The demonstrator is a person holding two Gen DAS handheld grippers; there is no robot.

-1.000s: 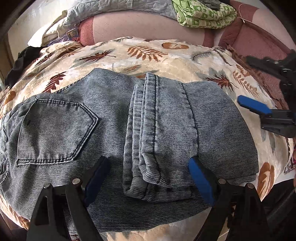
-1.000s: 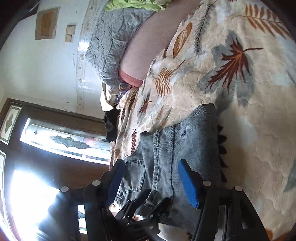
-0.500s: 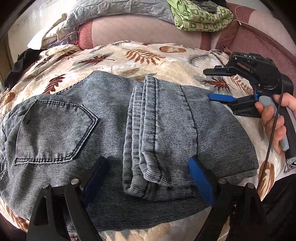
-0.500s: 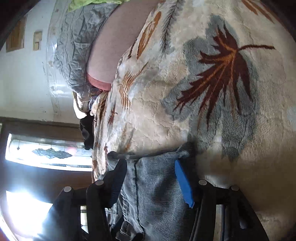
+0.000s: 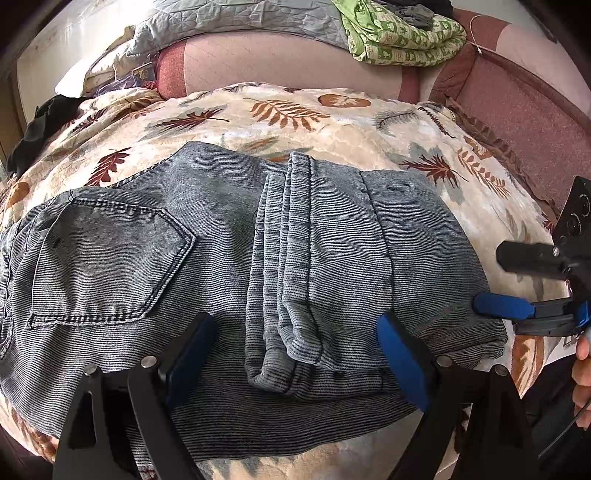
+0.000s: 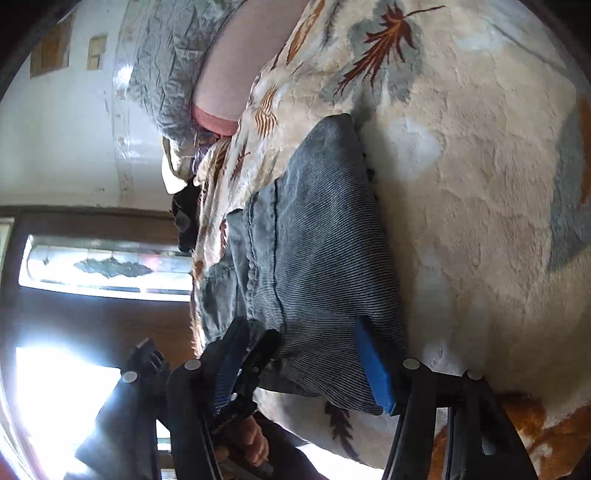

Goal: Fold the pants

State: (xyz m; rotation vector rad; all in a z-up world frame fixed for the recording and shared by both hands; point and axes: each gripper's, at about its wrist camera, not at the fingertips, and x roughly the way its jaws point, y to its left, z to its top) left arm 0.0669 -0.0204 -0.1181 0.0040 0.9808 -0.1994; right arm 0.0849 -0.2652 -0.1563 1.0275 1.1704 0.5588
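Note:
Grey-blue striped denim pants lie folded on a leaf-print blanket, back pocket at left, leg hems stacked in the middle. My left gripper is open, its blue pads straddling the near edge of the hems just above the cloth. My right gripper shows at the right edge of the pants, blue pad at the fold's corner. In the right wrist view the right gripper is open with the folded edge of the pants between its pads, holding nothing. The left gripper appears there too.
A pink sofa back carries a grey quilt and a green patterned cloth. A dark garment lies at the far left. The sofa arm rises at right. A window is behind the pants.
My right gripper moved from the far right side of the pants down to the near right corner of the fold. The left gripper and the pants stayed put.

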